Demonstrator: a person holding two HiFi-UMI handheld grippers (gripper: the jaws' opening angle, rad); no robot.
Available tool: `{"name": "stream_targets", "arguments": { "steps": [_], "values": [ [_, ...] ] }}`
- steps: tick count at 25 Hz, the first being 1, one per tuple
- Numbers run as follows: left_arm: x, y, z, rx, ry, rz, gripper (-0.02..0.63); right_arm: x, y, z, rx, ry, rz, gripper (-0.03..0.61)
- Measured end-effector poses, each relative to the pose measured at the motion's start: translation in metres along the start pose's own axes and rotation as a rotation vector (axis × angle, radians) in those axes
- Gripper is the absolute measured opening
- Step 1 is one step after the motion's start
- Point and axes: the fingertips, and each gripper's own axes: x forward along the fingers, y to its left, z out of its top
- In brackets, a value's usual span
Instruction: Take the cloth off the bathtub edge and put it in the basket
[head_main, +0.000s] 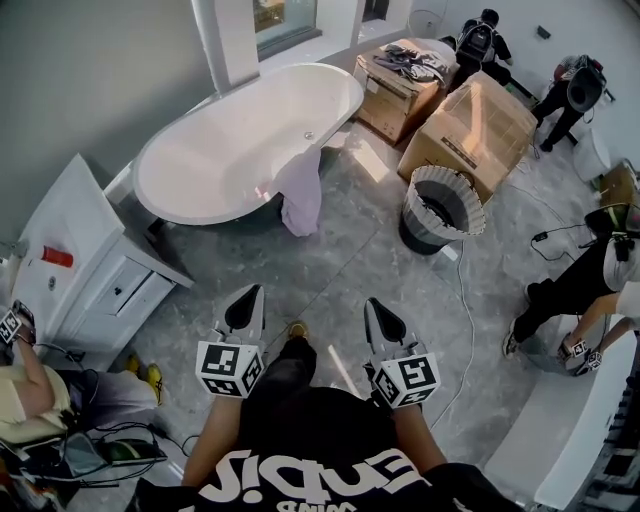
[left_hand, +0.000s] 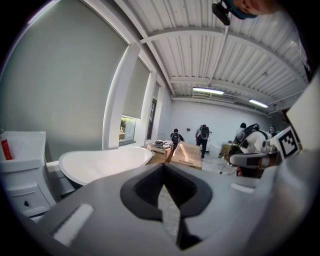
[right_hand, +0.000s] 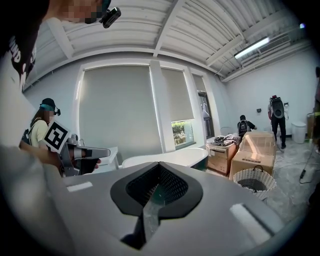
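Both grippers are held low in front of the person, side by side, pointing slightly downward toward the bathtub (head_main: 225, 140) and well short of it. The left gripper (head_main: 248, 298) has its jaws closed together with nothing between them. The right gripper (head_main: 374, 310) is likewise closed and empty. The pale lilac cloth (head_main: 299, 192) hangs draped over the tub's near rim in loose folds. The pleated basket (head_main: 468, 196) stands on the floor to its right, just beside a cardboard box (head_main: 480, 125).
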Motion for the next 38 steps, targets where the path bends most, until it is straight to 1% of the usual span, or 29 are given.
{"name": "stream_targets", "arguments": {
  "steps": [9, 15, 24, 29, 34, 38],
  "values": [
    [0.065, 0.047, 0.037, 0.004, -0.01, -0.046, -0.003, 0.073, -0.011, 0.034, -0.012, -0.019, -0.029, 0.006],
    [0.093, 0.066, 0.053, 0.014, -0.024, -0.077, -0.003, 0.1, -0.012, 0.05, -0.032, -0.031, -0.052, 0.006],
    [0.115, 0.081, 0.054, 0.01, -0.006, -0.11, -0.003, 0.124, -0.017, 0.056, -0.029, -0.036, -0.088, 0.006],
    [0.132, 0.086, 0.057, 0.015, -0.006, -0.109, -0.003, 0.139, -0.025, 0.057, -0.024, -0.036, -0.085, 0.006],
    [0.164, 0.082, 0.063, 0.019, -0.017, -0.105, -0.003, 0.156, -0.053, 0.058, -0.021, -0.039, -0.079, 0.006],
    [0.193, 0.083, 0.062, 0.016, -0.002, -0.086, -0.003, 0.174, -0.078, 0.061, -0.014, -0.036, -0.068, 0.006]
  ]
}}
